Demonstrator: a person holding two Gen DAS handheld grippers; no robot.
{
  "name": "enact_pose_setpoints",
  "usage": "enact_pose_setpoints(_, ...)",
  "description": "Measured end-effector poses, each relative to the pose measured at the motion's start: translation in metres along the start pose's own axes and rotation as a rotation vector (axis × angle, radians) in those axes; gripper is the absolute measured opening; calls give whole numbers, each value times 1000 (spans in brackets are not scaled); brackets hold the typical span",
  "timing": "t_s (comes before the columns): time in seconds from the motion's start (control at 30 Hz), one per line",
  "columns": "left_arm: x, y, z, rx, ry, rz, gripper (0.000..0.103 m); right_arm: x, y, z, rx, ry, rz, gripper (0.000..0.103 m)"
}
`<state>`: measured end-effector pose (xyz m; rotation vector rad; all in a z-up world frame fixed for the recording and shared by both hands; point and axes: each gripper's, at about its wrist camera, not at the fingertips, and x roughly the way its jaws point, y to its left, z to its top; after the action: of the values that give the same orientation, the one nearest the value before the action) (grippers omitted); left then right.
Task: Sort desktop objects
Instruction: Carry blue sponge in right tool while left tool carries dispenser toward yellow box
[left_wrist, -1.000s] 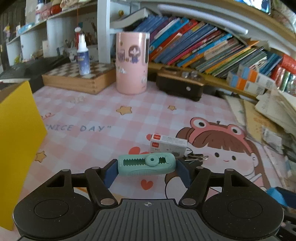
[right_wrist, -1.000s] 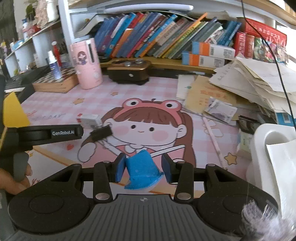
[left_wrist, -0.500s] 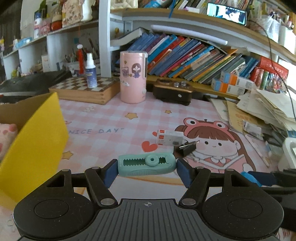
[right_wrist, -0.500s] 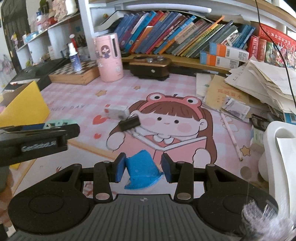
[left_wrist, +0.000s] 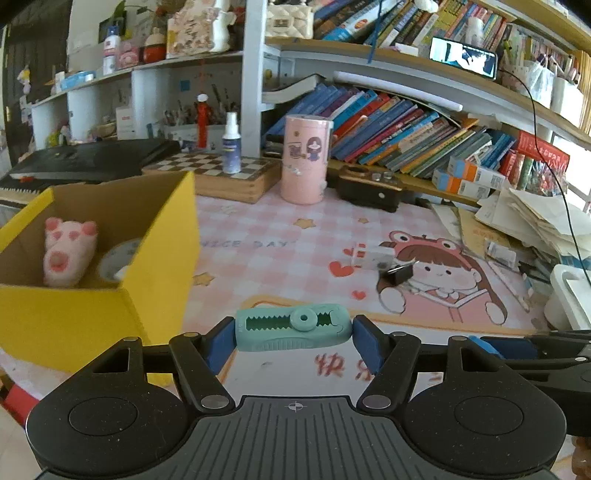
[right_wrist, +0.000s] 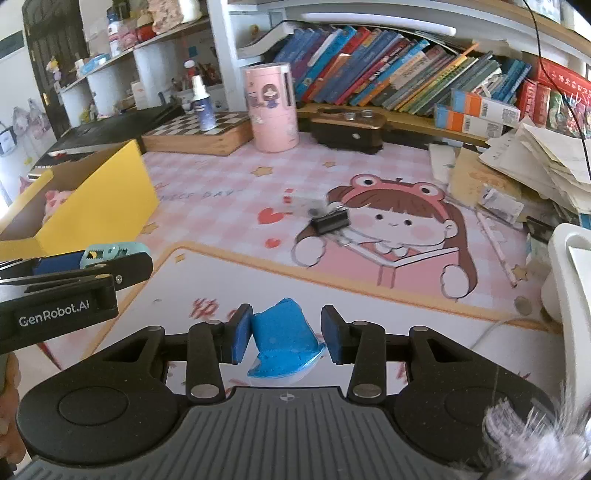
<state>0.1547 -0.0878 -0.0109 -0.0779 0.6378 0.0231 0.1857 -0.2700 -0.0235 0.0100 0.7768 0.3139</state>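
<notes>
while you look along your left gripper (left_wrist: 293, 338), its two blue pads are clamped on the ends of a teal correction-tape dispenser (left_wrist: 292, 328), held crosswise at lower centre of the frame, clear of the pink desk mat (left_wrist: 280, 236). at left of that view, a yellow cardboard box (left_wrist: 162, 266) stands open, with a pink plush paw (left_wrist: 68, 251) and a round tape roll (left_wrist: 118, 258) inside. in your right-wrist view, your right gripper (right_wrist: 283, 334) is closed on a blue wedge-shaped object (right_wrist: 282, 338), pinched between the pads at lower centre; you cannot tell what kind of object it is. at centre right of this frame, a black binder clip (right_wrist: 330, 220) lies on the mat's cartoon girl, just beside a blurred small white box (right_wrist: 301, 203). at upper centre stands a pink cylindrical holder (right_wrist: 270, 107). your left gripper enters this view at the left edge, near the yellow box.
</notes>
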Motion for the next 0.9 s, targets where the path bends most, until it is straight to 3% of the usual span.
enact_pose_setpoints(0.9, -107, 133, -60, -50, -15, 51, 68, -42, 171, -63, -90, 18, 70, 38)
